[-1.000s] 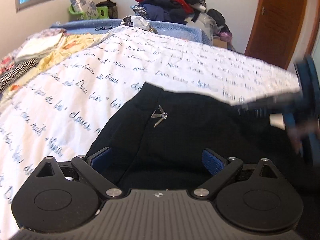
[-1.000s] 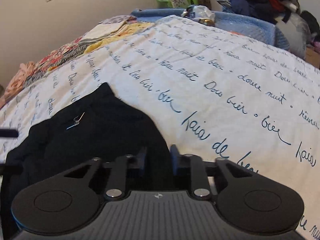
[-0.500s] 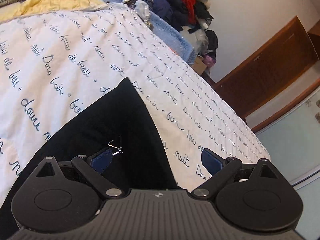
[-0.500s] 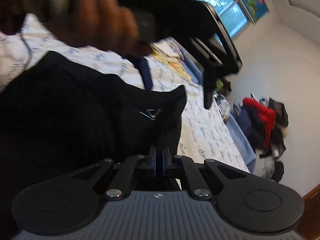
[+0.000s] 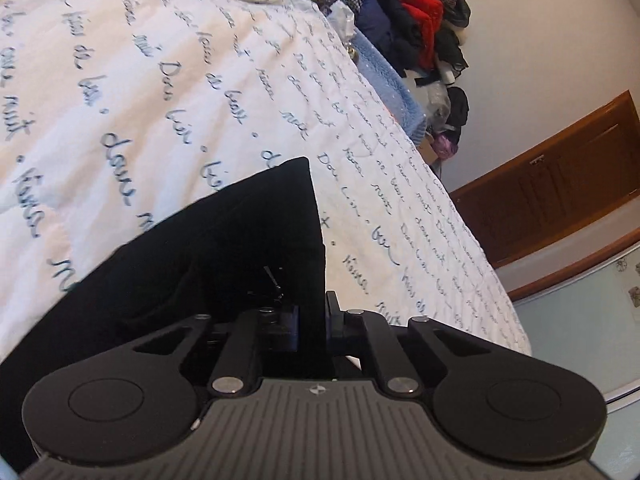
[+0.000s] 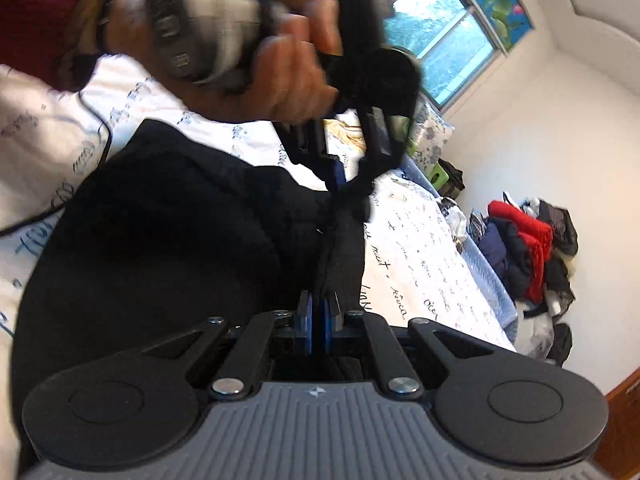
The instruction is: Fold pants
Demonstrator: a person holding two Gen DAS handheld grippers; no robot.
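black pants (image 5: 224, 256) lie bunched on white bedspread (image 5: 160, 92) with blue script writing, near its edge. left gripper (image 5: 312, 320) has just closed, jaws now pinched on a raised edge of the pants fabric, blue pads barely showing either side of the cloth. right gripper (image 6: 318, 320) also clamped tight on a fold of the same pants, thin strip of fabric running up from between its blue pads. in right wrist view the left gripper (image 6: 340, 176) shows from the side, blurred, held by a hand (image 6: 256, 60) with a red sleeve (image 6: 44, 4), biting the same fabric ridge further along. clothes pile (image 5: 412, 36) against far wall, wooden door (image 5: 560, 200), window (image 6: 452, 44).
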